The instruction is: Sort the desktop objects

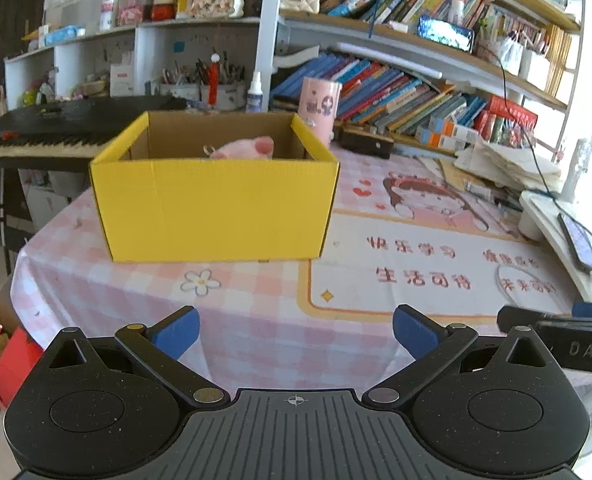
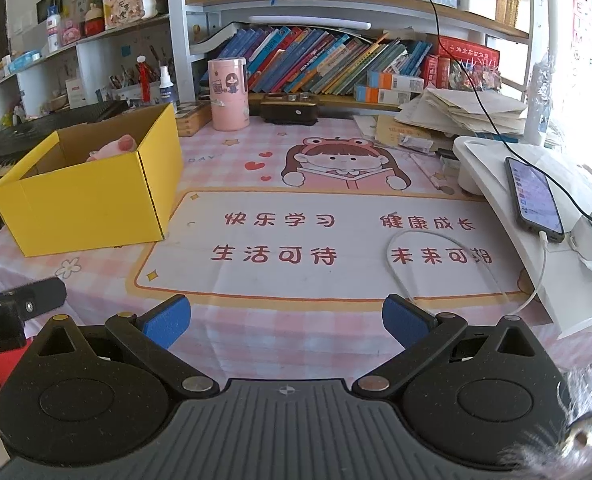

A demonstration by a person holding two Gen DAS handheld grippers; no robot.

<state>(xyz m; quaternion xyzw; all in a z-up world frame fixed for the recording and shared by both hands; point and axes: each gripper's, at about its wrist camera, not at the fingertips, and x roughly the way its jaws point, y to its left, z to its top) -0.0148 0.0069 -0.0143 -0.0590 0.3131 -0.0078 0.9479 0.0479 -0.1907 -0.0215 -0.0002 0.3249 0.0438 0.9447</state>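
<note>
An open yellow cardboard box (image 1: 215, 208) stands on the desk's left part; it also shows in the right wrist view (image 2: 91, 196). A pink plush toy (image 1: 245, 149) lies inside it, also seen from the right (image 2: 113, 147). My left gripper (image 1: 293, 332) is open and empty, low over the pink checked desk mat in front of the box. My right gripper (image 2: 285, 320) is open and empty over the mat's near edge, right of the box. Each gripper's body shows at the edge of the other's view.
A pink cylinder cup (image 2: 228, 94), a dark case (image 2: 289, 109), and rows of books (image 2: 336, 64) stand at the back. A paper pile (image 2: 460, 114), a white stand with a phone (image 2: 534, 198) and a white cable (image 2: 400, 272) are at the right. A keyboard (image 1: 43, 136) is left.
</note>
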